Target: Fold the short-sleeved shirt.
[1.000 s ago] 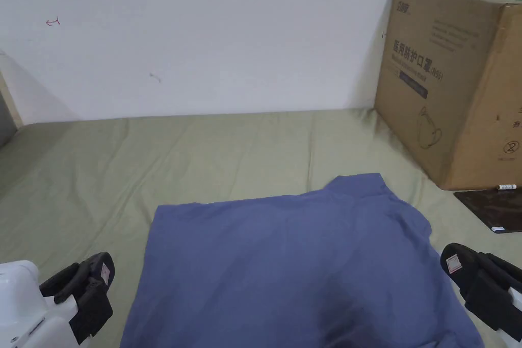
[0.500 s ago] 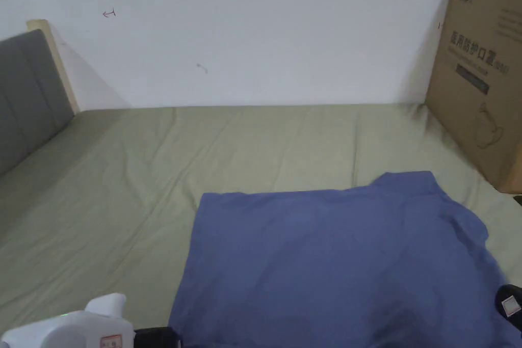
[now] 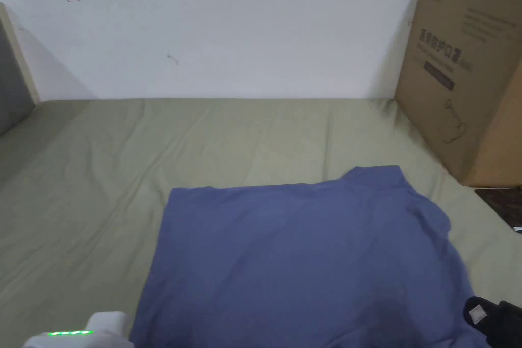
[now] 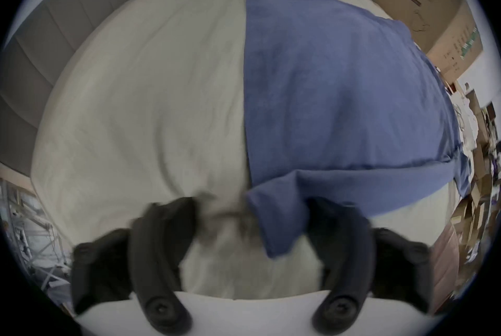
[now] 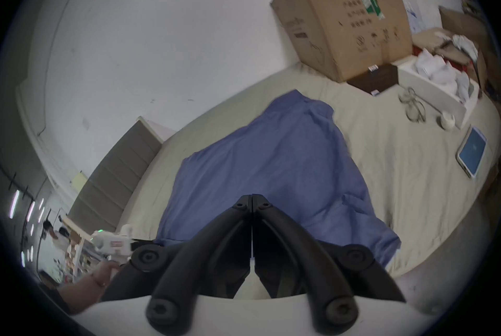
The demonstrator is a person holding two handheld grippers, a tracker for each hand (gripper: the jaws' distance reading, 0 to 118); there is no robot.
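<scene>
Here, soft blue shirt [image 3: 301, 257] lies flat; left hand-held gripper [image 4: 252, 222] wide, right hand-held gripper [image 5: 252, 199] closed.

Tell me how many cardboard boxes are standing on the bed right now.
1 for certain: a big cardboard box stands on the bed against the wall, beyond the blue shirt. The right gripper view shows more brown boxes farther right, too unclear to count.

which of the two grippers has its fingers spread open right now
The left gripper: its fingers sit wide apart around a corner of the blue shirt. The right gripper differs, with fingers pressed together, tips touching.
</scene>
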